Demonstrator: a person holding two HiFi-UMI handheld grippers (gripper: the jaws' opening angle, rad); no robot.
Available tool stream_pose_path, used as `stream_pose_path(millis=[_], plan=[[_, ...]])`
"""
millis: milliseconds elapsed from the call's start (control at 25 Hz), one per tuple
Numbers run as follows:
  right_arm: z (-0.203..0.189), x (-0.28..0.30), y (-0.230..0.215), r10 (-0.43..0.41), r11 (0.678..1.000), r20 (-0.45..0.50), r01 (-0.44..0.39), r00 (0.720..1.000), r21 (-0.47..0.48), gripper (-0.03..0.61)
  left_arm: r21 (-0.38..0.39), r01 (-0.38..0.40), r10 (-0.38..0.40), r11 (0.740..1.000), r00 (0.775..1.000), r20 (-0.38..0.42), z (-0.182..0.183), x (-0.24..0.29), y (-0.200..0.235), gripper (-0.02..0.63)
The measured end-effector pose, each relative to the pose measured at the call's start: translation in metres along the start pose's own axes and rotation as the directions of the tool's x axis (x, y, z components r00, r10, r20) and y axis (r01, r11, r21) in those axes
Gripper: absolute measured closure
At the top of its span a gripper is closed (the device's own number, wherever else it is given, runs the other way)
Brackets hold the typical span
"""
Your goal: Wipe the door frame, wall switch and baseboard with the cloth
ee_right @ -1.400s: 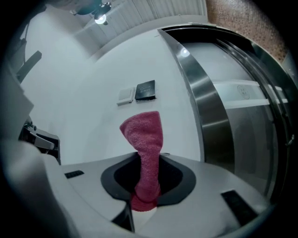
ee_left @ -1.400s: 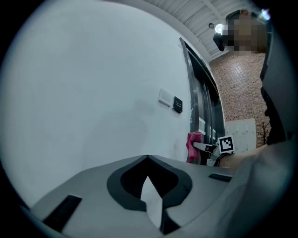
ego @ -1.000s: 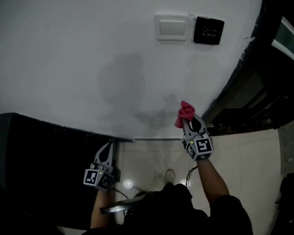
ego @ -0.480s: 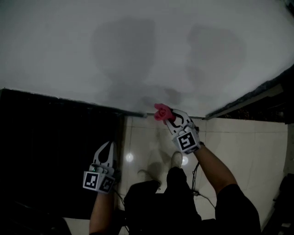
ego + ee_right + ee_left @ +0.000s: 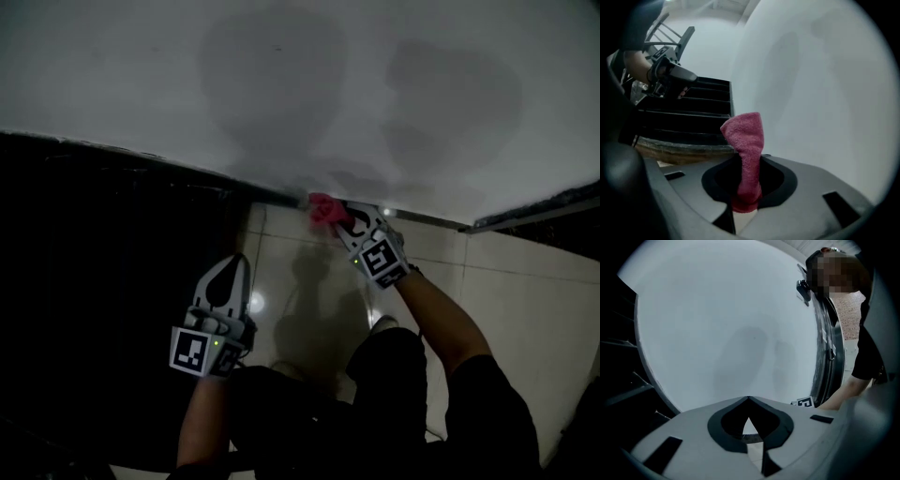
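Gripping the cloth [image 5: 324, 208], the right claw [image 5: 345, 218] holds it at the baseboard [image 5: 431, 219]; the left claw [image 5: 231, 262] is closed, empty.

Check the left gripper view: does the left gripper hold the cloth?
No, the left gripper is shut and empty; the pink cloth sits in the right gripper.

Dim light, soft shadows on the wall [image 5: 112, 66], faint glare on floor tiles [image 5: 525, 291], fisheye-dark corners.
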State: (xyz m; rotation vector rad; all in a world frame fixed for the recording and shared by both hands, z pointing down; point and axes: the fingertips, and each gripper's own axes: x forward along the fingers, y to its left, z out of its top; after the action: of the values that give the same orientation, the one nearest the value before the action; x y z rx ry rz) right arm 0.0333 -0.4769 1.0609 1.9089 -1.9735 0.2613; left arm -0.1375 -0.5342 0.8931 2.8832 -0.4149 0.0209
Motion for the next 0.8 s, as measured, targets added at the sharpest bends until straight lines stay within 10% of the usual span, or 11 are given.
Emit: stream_pose_path(millis=[280,560,800], plan=[[-0.132,0.109,0.025,0.024,0.988,-0.079,-0.012,0.997,0.156,0.499,0.056,0.088,-0.088,0.995,0.996,-0.009,-0.085,0.011,0.019,0.623],[-0.216,0.181,0.016,-0.066,0.940,-0.248,0.143,0.966,0.309,0.499,-0.059,0.022,-0.020,0.998,0.999,0.027,-0.105,-0.004,0.029,0.623],[-0.258,0.176,-0.017,-0.166,0.784,-0.359,0.344,0.918,0.516,0.499,-0.098,0.037,-0.036,0.995,0.999,0.008,-0.113,-0.008,0.021,0.623]])
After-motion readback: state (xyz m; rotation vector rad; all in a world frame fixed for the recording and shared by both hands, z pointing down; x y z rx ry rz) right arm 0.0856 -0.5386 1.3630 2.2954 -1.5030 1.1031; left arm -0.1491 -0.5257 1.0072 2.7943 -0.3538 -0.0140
